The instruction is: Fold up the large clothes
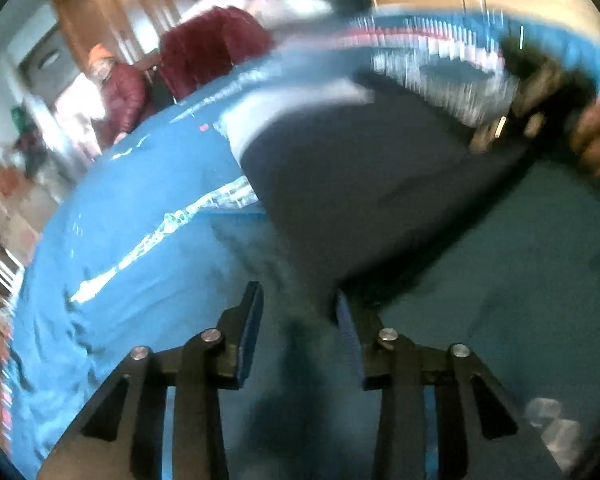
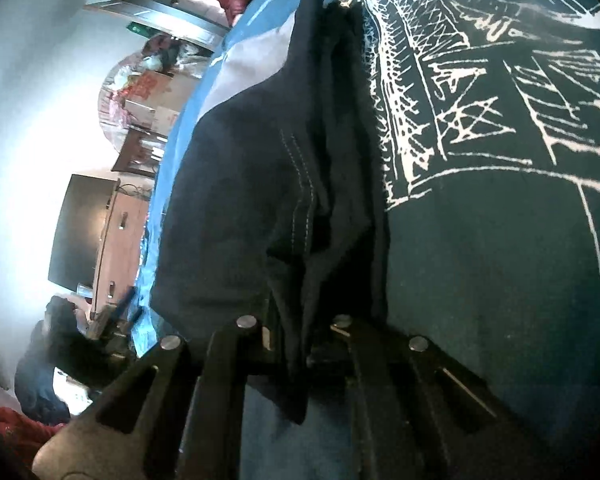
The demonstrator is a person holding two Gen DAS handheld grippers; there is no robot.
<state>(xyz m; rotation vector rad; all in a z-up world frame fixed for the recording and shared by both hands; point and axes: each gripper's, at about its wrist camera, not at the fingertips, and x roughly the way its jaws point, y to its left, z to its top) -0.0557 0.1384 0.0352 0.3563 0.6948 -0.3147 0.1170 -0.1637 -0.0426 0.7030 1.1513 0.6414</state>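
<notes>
A dark garment (image 1: 340, 184) stretches from the middle of the left wrist view up to the right, over a blue patterned cloth (image 1: 140, 240). Its lower end lies just beyond the tips of my left gripper (image 1: 300, 320), which is open with only blue cloth between its fingers. My right gripper (image 1: 532, 96), blurred and held by a hand (image 1: 596, 148), lifts the garment's far end. In the right wrist view the right gripper (image 2: 300, 340) is shut on bunched folds of the dark garment (image 2: 260, 184), whose stitched seam runs down the middle.
The blue cloth with white line drawings (image 2: 500, 120) covers the whole work surface. A person in a maroon jacket (image 1: 120, 96) sits beyond its far edge. A dark screen (image 2: 80, 232), a wooden cabinet (image 2: 120, 240) and another seated person (image 2: 60, 352) are off to the side.
</notes>
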